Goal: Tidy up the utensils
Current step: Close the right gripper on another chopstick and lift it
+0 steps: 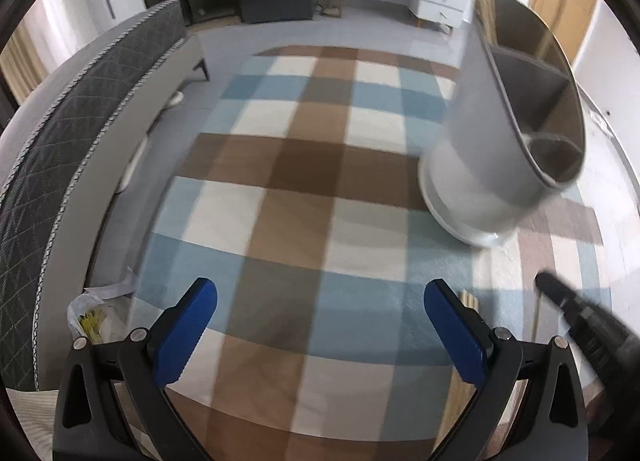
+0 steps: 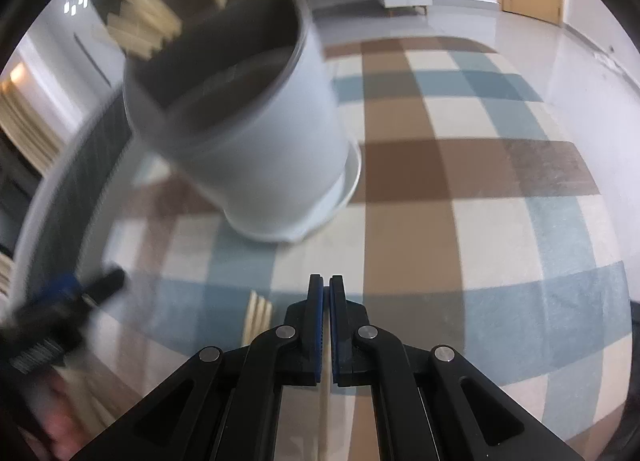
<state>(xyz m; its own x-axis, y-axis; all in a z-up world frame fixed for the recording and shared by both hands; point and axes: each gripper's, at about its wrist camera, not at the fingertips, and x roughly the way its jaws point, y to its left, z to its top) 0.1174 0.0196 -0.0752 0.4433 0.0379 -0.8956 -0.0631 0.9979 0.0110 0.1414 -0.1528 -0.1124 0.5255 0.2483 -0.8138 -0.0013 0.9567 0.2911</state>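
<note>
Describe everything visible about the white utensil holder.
The white utensil holder is a round, smooth tub, plastic-looking, with a grey interior split by dividers into compartments. It sits in a shallow white base dish on the glass tabletop over a checked rug. Pale wooden sticks stand in one compartment. No gripper touches it.

No text, label, brand, number or sign can be read in either view. Both pictures are blurred by motion, and no lettering or marking shows on any surface in them.
</note>
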